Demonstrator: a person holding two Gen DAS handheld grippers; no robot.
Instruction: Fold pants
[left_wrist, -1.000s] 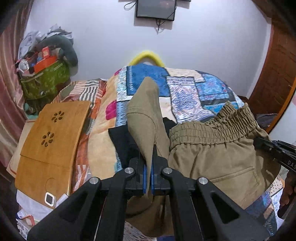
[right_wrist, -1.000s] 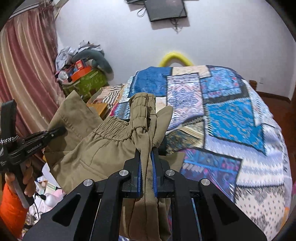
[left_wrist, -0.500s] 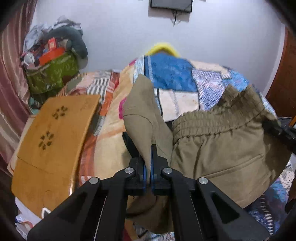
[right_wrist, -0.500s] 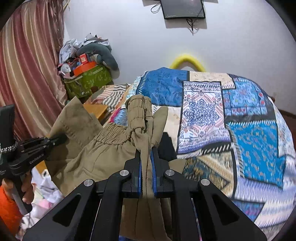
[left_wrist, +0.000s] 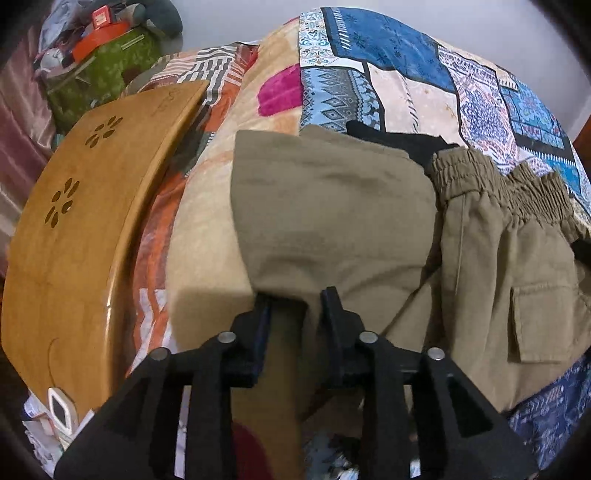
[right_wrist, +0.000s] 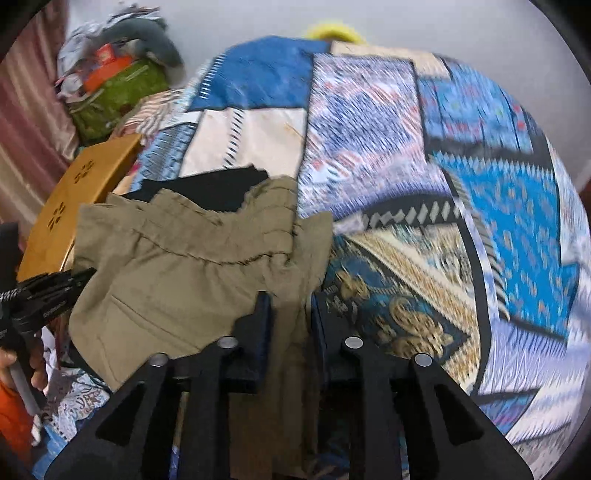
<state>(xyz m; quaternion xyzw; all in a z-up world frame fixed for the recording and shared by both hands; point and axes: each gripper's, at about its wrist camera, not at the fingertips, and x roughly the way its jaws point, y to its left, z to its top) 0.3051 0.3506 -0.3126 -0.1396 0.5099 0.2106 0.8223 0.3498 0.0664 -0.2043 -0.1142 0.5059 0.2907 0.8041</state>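
a: where are the pants (left_wrist: 332, 206) right now?

b: they lie on the bed (right_wrist: 424, 166), on the patchwork bedspread, near the edge closest to you. one olive leg panel is spread flat in your left view, with the gathered waistband (left_wrist: 517, 184) off to its right and a flap pocket below that. a black cloth (left_wrist: 406, 142) pokes out from under the pants on the far side

a: and my left tool (left_wrist: 295, 306)?

b: its jaws have just been opening. they stand partly apart, and a fold of the olive fabric hangs in the gap, loose rather than pinched

a: the right tool (right_wrist: 290, 306)?

b: same story. its jaws have just been opening too, a little less wide, and a bunched strip of the pants runs between them without being pressed

a: anything beside the pants?

b: a curved wooden lap tray (left_wrist: 85, 221) leans at the left edge of the bed, just beside the pants. in the right view, your left hand (right_wrist: 22, 365) shows at the left edge, gripping the handle
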